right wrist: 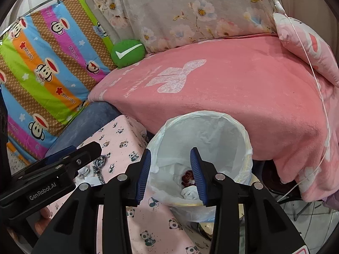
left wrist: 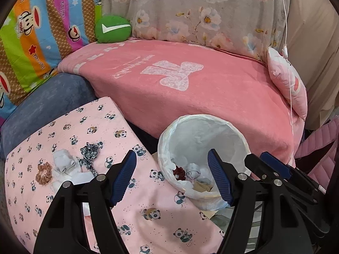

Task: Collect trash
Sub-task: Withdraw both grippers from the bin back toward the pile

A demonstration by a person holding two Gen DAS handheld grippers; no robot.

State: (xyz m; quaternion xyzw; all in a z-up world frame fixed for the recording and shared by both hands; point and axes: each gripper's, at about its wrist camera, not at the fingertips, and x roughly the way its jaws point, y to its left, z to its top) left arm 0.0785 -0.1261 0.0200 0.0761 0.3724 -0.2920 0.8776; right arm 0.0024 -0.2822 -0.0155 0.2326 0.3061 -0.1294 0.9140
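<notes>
Landmark: the round bin lined with a white plastic bag (left wrist: 203,131), standing beside the table draped in pink panda-print cloth (left wrist: 148,218) and in front of the pink blanket-covered seat (left wrist: 211,89).
Left claw (left wrist: 171,178): spread, nothing between its blue ribbed pads; it hangs over the near-left rim of the bin, tilted downward.
Right claw (right wrist: 170,173): partly spread and empty, poised above the bin's mouth; no item is pressed by its pads.
Trash already in the bin: a dark red scrunchie (right wrist: 187,176) and crumpled white tissue (right wrist: 190,192) lie at the bottom, likely dropped there because the bin mouth sits just beside the table edge.
Trash left on the table: a crumpled white tissue (left wrist: 63,163), a tan scrunchie (left wrist: 44,173) and a black-and-white leopard-print fabric strip (left wrist: 89,154) lie together, well to the left of the bin.
Edges: the table's edge runs just left of the bin; the liner's rim is loose and folded outward, so a claw could snag it.
Open room: bare cloth lies between the bin and the leftover pieces, giving a free path for the left claw; the blanket crowds the bin's far side.
</notes>
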